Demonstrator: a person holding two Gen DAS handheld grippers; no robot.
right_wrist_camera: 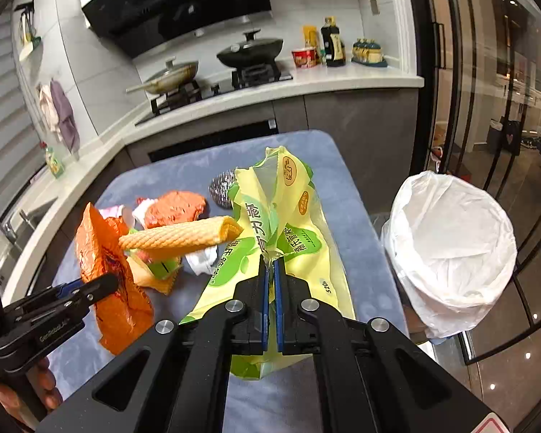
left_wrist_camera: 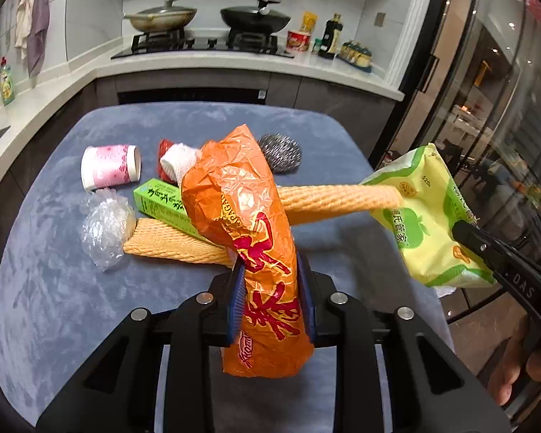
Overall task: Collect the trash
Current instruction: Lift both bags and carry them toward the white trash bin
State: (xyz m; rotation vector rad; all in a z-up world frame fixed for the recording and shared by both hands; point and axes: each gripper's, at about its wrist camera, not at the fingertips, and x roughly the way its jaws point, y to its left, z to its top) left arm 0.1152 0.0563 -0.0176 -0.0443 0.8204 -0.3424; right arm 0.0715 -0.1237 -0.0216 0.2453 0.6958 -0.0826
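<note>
My left gripper [left_wrist_camera: 270, 263] is shut on a crumpled orange snack wrapper [left_wrist_camera: 241, 198], held up above the blue-covered table [left_wrist_camera: 54, 288]. To its right, my right gripper [left_wrist_camera: 465, 234] is shut on a yellow-green apple-print bag [left_wrist_camera: 425, 216]. In the right wrist view the right gripper [right_wrist_camera: 270, 263] pinches the bag [right_wrist_camera: 292, 209] at a fold, with its pads together. The left gripper [right_wrist_camera: 104, 285] and the orange wrapper [right_wrist_camera: 101, 252] show at the left. A tan foam sleeve [left_wrist_camera: 339, 198] sticks out level between the two bags; what carries it is hidden.
On the table lie a pink paper cup [left_wrist_camera: 108, 166], a green box [left_wrist_camera: 158, 202], a second foam sleeve [left_wrist_camera: 173, 245], a clear plastic wad [left_wrist_camera: 104, 227], a red wrapper with tissue [left_wrist_camera: 176, 160] and a steel scourer [left_wrist_camera: 281, 151]. A white-lined bin [right_wrist_camera: 451, 245] stands right of the table.
</note>
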